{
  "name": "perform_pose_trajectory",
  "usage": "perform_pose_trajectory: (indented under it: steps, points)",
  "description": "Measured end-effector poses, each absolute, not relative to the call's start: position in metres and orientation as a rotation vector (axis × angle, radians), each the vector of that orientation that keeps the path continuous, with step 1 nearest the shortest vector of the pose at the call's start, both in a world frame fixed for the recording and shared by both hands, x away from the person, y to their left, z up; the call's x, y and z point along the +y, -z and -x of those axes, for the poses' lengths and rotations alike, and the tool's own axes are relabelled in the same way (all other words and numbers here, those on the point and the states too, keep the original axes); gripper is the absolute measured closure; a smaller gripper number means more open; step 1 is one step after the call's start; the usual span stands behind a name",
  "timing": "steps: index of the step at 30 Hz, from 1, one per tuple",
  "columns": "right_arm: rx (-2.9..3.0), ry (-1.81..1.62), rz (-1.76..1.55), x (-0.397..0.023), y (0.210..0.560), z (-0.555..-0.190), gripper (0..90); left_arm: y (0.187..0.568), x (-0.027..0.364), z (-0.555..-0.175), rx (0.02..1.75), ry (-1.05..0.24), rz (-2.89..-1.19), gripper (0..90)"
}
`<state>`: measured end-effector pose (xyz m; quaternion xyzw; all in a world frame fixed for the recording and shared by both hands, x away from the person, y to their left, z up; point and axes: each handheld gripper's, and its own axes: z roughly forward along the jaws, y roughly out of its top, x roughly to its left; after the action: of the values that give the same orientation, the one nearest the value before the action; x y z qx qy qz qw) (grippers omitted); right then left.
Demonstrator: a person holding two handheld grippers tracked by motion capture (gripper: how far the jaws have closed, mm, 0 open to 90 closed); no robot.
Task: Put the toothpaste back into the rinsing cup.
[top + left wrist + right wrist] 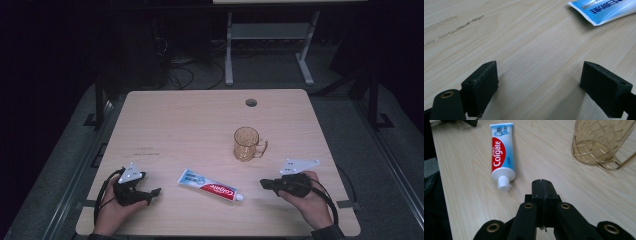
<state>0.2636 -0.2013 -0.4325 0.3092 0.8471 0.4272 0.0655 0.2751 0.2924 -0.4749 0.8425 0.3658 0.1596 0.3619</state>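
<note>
**Toothpaste tube between two grippers, untouched**

Toothpaste tube is seen lying flat on the table, between the two hands, near the front edge. Its long axis runs across the table, slightly slanted: the flat crimped end points toward the left gripper, the white cap toward the right gripper. The amber mug stands upright behind the tube, well apart from it, handle turned to the right side.

Cap end is judged a little nearer to the right gripper than the crimped end is to the left one. In the right gripper view the cap lies just ahead and left of the jaws.

Right gripper's jaws are pressed together, nothing between them. Left gripper's jaws are spread wide over bare wood, holding nothing; the tube's crimped end is noted ahead and to the right of them.
</note>
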Motion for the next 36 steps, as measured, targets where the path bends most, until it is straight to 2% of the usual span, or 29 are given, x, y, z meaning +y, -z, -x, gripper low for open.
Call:
perform_pose_trajectory:
  steps: [36]
  points:
    - [2.739,-1.176,-0.800,-0.128,0.452,-0.295,89.6,0.475,0.292,-0.275,0.945,-0.409,-2.171,13.7]
